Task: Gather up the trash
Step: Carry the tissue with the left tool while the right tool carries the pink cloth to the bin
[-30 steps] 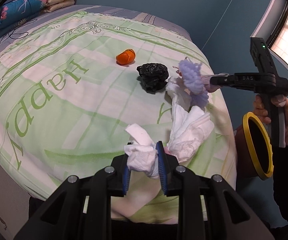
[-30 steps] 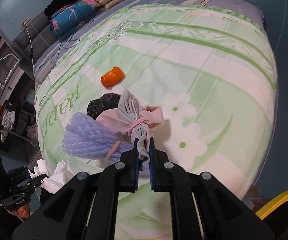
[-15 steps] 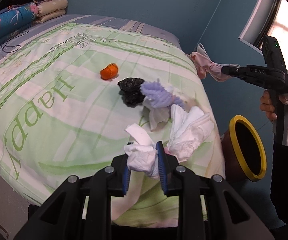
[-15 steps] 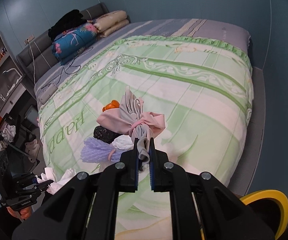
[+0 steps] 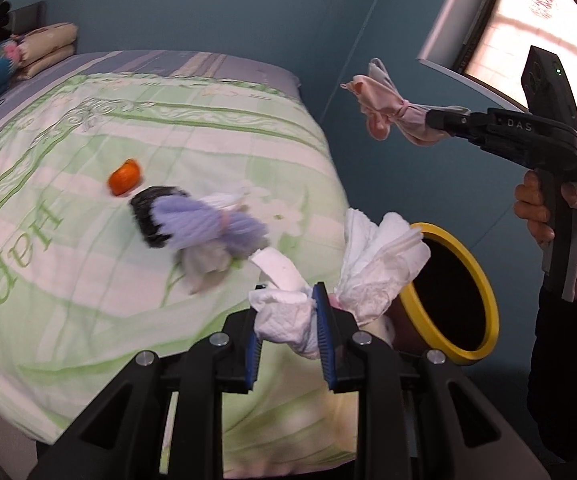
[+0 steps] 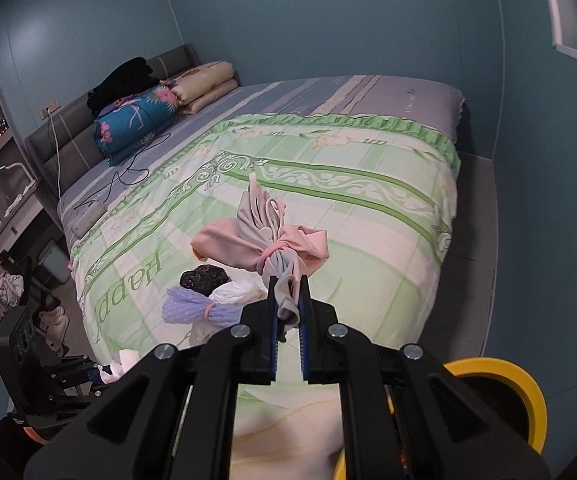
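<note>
My left gripper (image 5: 288,312) is shut on a wad of white tissue (image 5: 372,256), held in the air at the bed's corner beside a yellow-rimmed bin (image 5: 448,292). My right gripper (image 6: 288,296) is shut on a tied pink and grey cloth bundle (image 6: 264,236), lifted above the bed. In the left wrist view the same bundle (image 5: 384,108) hangs high above the bin. On the green quilt (image 5: 68,184) lie an orange piece (image 5: 125,177), a black crumpled bag (image 5: 148,216), a purple foam net (image 5: 208,224) and white paper (image 6: 236,292).
Folded pillows and blankets (image 6: 148,108) sit at the bed's head with a cable (image 6: 128,168). Shelves and clutter (image 6: 0,200) stand along the left in the right wrist view. A blue wall and a window (image 5: 528,20) are behind the bin (image 6: 496,392).
Both grippers rose and drew back from the bed toward the bin. The right one lifted the pink bundle off the purple net, which stays on the quilt.
</note>
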The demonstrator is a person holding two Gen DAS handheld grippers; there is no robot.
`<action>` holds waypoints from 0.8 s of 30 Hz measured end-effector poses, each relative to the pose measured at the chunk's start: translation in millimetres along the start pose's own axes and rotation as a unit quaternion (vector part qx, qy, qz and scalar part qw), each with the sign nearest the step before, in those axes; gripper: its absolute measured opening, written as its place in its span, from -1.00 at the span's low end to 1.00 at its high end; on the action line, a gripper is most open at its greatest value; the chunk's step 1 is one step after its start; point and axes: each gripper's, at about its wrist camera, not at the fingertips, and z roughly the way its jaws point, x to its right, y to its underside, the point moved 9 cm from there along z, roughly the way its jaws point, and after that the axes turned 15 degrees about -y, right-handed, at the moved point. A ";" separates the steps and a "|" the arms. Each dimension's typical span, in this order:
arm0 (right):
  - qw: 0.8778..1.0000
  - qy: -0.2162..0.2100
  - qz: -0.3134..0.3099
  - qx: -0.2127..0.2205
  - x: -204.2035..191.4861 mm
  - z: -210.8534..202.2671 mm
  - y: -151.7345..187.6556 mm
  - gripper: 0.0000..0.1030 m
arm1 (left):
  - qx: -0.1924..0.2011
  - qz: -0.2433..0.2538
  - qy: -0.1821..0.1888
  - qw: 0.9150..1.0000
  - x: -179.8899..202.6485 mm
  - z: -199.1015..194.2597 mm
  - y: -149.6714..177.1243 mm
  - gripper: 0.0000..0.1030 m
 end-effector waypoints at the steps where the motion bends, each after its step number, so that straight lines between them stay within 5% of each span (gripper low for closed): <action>1: 1.000 0.005 0.004 0.005 3.3 -8.8 2.0 -0.86 | 0.002 0.006 0.011 1.000 10.5 0.1 -2.1 -0.57; 16: 0.990 0.097 0.057 0.083 55.2 -117.4 38.2 -0.86 | -0.012 0.115 0.111 0.987 159.1 27.1 -4.2 -0.57; 24: 0.980 0.139 0.093 0.107 86.1 -154.1 71.8 -0.86 | -0.033 0.120 0.147 0.981 208.7 34.1 13.8 -0.57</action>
